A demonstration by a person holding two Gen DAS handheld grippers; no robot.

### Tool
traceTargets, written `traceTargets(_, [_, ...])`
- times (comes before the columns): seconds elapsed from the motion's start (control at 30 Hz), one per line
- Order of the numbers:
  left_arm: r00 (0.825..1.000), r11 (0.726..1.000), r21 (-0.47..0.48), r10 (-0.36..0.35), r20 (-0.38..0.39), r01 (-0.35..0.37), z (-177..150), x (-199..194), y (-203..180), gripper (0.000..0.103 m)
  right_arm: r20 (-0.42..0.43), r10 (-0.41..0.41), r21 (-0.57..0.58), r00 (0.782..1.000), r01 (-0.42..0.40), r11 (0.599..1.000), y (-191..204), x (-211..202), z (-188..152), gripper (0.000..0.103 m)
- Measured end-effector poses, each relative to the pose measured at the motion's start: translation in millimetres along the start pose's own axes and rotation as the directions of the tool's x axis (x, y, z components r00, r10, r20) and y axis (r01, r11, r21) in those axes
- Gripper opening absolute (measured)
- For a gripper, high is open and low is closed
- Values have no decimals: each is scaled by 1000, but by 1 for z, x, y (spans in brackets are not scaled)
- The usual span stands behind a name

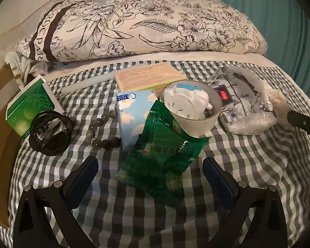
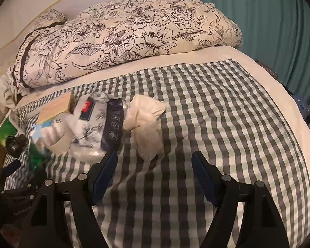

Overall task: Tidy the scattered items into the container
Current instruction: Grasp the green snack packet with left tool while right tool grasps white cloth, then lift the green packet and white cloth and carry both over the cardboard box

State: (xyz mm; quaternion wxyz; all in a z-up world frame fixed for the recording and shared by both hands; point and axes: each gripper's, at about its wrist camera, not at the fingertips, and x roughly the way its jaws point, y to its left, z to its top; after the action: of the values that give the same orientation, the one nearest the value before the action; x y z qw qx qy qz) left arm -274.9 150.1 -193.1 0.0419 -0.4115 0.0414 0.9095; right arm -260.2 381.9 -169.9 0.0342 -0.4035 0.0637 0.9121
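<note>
Two grippers hang with jaws apart over a cluttered gingham bed; we judge that the tidying has barely begun.

We see our left gripper (image 1: pixel 149 168) spread and empty, straddling the crinkled green foil packet (image 1: pixel 161 155) at lower centre of the left view; our right gripper (image 2: pixel 154 165) is likewise apart and empty, just below the crumpled cream cloth (image 2: pixel 143 113). The container, we think, is the pale round bowl (image 1: pixel 196 124) at centre, already holding a white plastic gadget (image 1: pixel 186 101). Around it lie the sky-blue tissue pack (image 1: pixel 132 113), green-and-white carton (image 1: pixel 29 105), black ring (image 1: pixel 50 134), grey bead string (image 1: pixel 102 129) and floral pouch (image 1: pixel 239 101). Next, probably, we close on the packet and lift gently. Only "PAR" on the floral pillow (image 1: pixel 144 24) reads clearly.
</note>
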Motion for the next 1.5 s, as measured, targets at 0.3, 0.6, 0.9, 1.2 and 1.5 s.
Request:
traceTargets(0.3, [998, 995, -86, -53, -41, 50, 0, 21, 14, 103, 19, -37, -53, 999, 38, 998, 13, 28, 26, 74])
traceTargets(0.6, [999, 997, -71, -33, -27, 31, 0, 24, 10, 98, -68, -36, -77, 997, 31, 997, 25, 70, 28, 63])
traceTargets(0.9, [999, 996, -84, -40, 6, 40, -1, 14, 14, 53, -11, -46, -70, 999, 45, 997, 25, 76, 16, 61])
traceTargets(1.2, [997, 992, -97, -80, 17, 81, -22, -26, 29, 41, 5, -7, 4, 1000, 7, 1000, 20, 28, -14, 9])
traceTargets(1.5, [994, 987, -121, -97, 39, 101, -41, -80, 42, 40, 23, 105, 80, 994, -107, 991, 35, -53, -75, 9])
